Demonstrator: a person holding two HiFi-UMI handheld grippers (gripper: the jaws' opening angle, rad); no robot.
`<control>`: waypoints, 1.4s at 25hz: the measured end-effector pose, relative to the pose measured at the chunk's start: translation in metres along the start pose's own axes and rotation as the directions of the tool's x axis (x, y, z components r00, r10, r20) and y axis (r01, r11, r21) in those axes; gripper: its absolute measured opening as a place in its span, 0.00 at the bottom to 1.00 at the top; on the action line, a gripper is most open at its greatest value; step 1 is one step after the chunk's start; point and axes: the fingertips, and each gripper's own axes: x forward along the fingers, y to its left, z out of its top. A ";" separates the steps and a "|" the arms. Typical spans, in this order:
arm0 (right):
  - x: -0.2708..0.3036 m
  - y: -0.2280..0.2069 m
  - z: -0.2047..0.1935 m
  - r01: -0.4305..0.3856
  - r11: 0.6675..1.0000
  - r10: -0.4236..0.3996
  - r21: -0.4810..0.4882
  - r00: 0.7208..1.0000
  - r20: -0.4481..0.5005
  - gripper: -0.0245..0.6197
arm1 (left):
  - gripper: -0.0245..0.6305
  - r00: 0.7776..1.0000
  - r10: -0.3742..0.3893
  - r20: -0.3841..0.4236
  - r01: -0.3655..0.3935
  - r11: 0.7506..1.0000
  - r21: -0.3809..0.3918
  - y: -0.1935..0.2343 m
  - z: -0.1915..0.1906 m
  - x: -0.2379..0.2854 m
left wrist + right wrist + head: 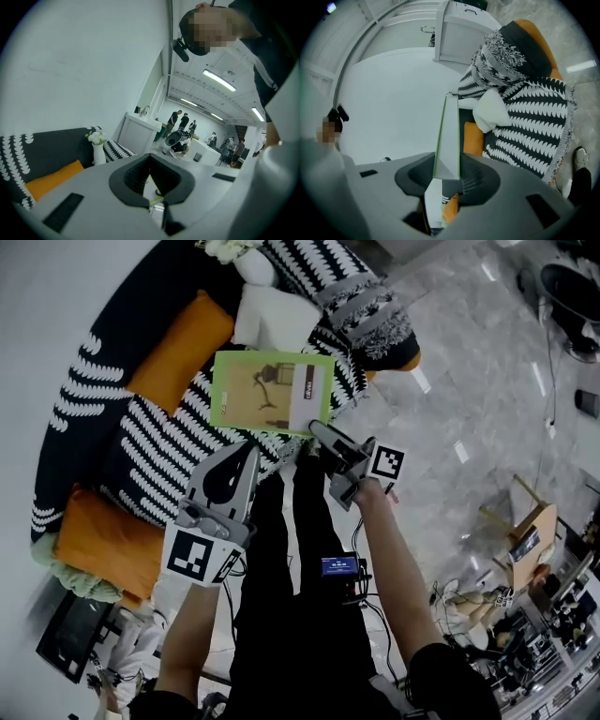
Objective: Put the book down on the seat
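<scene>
The book [267, 390], pale with a bright green border, hovers flat above the seat [155, 451], a dark sofa under a black-and-white throw. My right gripper [314, 430] is shut on the book's near right corner. In the right gripper view the book [447, 136] stands edge-on between the pads, rising from the right gripper [447, 176]. My left gripper [251, 451] sits just below the book's near edge. In the left gripper view the left gripper [151, 180] has its pads meeting at the tips. A thin green sliver shows low in the gap; whether it is gripped is unclear.
Orange cushions [183, 338] [103, 540] lie on the sofa, with a white pillow [272, 315] and a fringed blanket [375, 320] at its far end. A white vase of flowers [98, 152] stands by the backrest. The person's black-trousered legs [300, 549] are below the grippers; marble floor [469, 381] spreads right.
</scene>
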 end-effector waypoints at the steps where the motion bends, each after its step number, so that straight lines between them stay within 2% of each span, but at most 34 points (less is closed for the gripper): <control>1: 0.000 -0.006 0.005 0.004 1.000 -0.004 0.006 1.000 0.002 0.28 | 0.06 1.000 -0.001 -0.004 0.001 1.000 -0.003 0.002 -0.002 0.008; 7: 0.012 -0.018 0.013 0.007 1.000 -0.007 0.028 1.000 0.020 0.28 | 0.06 0.999 -0.017 -0.040 0.017 1.000 -0.007 0.011 0.002 0.018; 15: 0.011 -0.076 0.002 0.035 0.998 -0.036 0.044 0.999 0.014 0.28 | 0.06 0.998 -0.024 -0.051 0.021 0.998 -0.056 0.018 -0.032 0.029; 22: 0.020 -0.112 -0.004 0.046 0.997 -0.047 0.056 0.999 0.008 0.28 | 0.06 0.999 -0.014 -0.046 0.012 0.999 -0.047 0.030 -0.044 0.039; 26: 0.030 -0.138 -0.007 0.074 0.995 -0.074 0.060 0.997 0.004 0.28 | 0.06 0.999 -0.020 -0.050 0.018 0.999 -0.049 0.043 -0.065 0.044; 35: 0.045 -0.172 -0.015 0.087 0.995 -0.086 0.058 0.996 -0.022 0.28 | 0.06 0.998 -0.026 -0.063 0.024 0.999 -0.035 0.050 -0.086 0.044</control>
